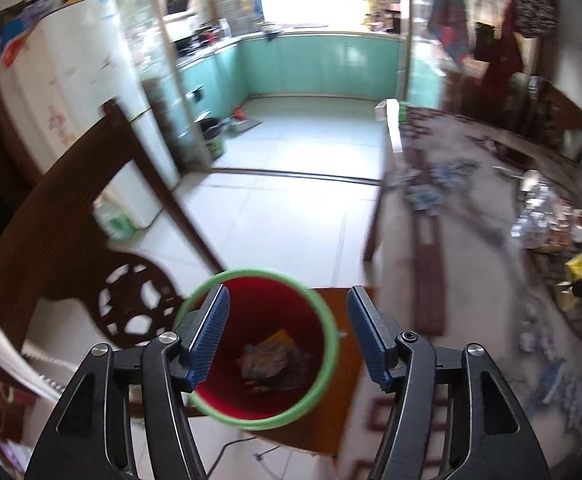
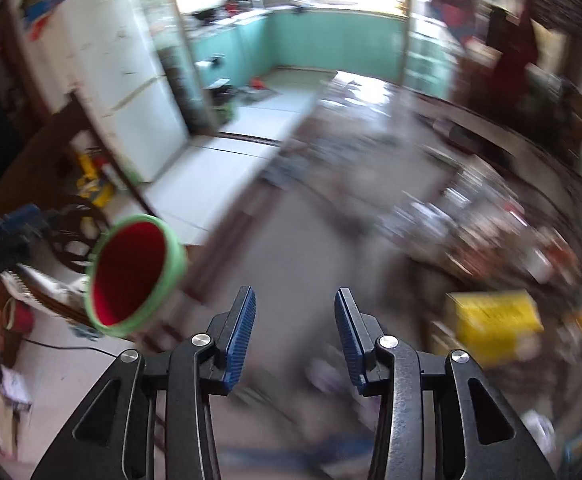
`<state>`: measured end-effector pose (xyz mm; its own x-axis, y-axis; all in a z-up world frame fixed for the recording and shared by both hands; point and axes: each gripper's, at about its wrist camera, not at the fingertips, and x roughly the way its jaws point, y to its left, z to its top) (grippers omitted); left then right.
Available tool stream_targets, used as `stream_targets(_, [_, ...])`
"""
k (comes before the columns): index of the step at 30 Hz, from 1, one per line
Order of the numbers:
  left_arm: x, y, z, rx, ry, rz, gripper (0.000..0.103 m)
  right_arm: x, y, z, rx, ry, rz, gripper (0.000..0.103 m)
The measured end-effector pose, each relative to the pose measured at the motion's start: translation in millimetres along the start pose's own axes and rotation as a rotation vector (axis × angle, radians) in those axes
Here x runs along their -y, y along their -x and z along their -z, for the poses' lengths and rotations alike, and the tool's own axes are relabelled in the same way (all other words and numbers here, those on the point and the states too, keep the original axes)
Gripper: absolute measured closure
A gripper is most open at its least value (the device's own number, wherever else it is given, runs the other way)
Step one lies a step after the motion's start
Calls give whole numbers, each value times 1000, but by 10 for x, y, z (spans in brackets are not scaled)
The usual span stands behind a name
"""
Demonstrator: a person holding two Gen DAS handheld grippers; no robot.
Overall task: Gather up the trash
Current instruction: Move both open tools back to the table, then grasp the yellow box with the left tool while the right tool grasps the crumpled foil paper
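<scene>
The left gripper (image 1: 287,336) hangs with its blue ribbed pads spread wide and nothing between them, directly above the round red plastic bin with a light green rim (image 1: 261,344), in whose bottom lie crumpled wrappers, one of them yellow (image 1: 269,358). The right gripper (image 2: 295,336) is likewise wide open and empty over the blurred grey table top (image 2: 291,240), the same bin (image 2: 131,276) to its left beside the table edge. Farther off stand a carved dark wooden chair (image 1: 91,248), a white refrigerator (image 1: 91,92) and teal kitchen cabinets (image 1: 319,64).
</scene>
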<state>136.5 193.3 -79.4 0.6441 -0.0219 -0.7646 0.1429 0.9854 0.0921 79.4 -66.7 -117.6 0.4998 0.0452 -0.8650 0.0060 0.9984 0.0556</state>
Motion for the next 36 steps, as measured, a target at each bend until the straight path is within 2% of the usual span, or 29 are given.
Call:
stream_targets(4, [429, 35, -1, -5, -43, 84, 36, 776, 296, 414, -24, -156, 91, 59])
stream_targets(7, [767, 20, 42, -36, -67, 133, 32, 1340, 460, 731, -57, -275, 139, 51])
stream_targets(10, [1114, 25, 95, -71, -92, 176, 25, 1778, 514, 1024, -83, -408, 131, 50])
stream_targets(13, [1523, 52, 145, -103, -117, 231, 23, 2087, 460, 1217, -89, -514, 141, 50])
stream_targets(15, [1774, 80, 167, -114, -147, 262, 23, 2214, 370, 1299, -99, -514, 176, 50])
stream_targets(18, [2141, 130, 185, -112, -214, 299, 23, 2312, 190, 1339, -149, -436, 212, 50])
stream_targets(21, [2453, 164, 182, -101, -285, 320, 23, 2397, 95, 1334, -153, -395, 237, 50])
stream_targets(23, [2628, 164, 174, -94, -319, 330, 22, 2491, 81, 1326, -130, -415, 197, 50])
stream_targets(25, [2819, 131, 138, -90, -351, 337, 22, 2567, 82, 1306, -119, -420, 176, 67])
stream_targets(26, [2935, 103, 111, -85, -369, 341, 22, 2600, 80, 1295, -117, -413, 165, 70])
stream_targets(32, [3566, -130, 46, -98, -494, 400, 22, 2709, 175, 1303, -84, -420, 102, 71])
stream_targets(36, [3877, -360, 47, -147, -573, 441, 22, 2808, 204, 1325, -77, -454, 63, 70])
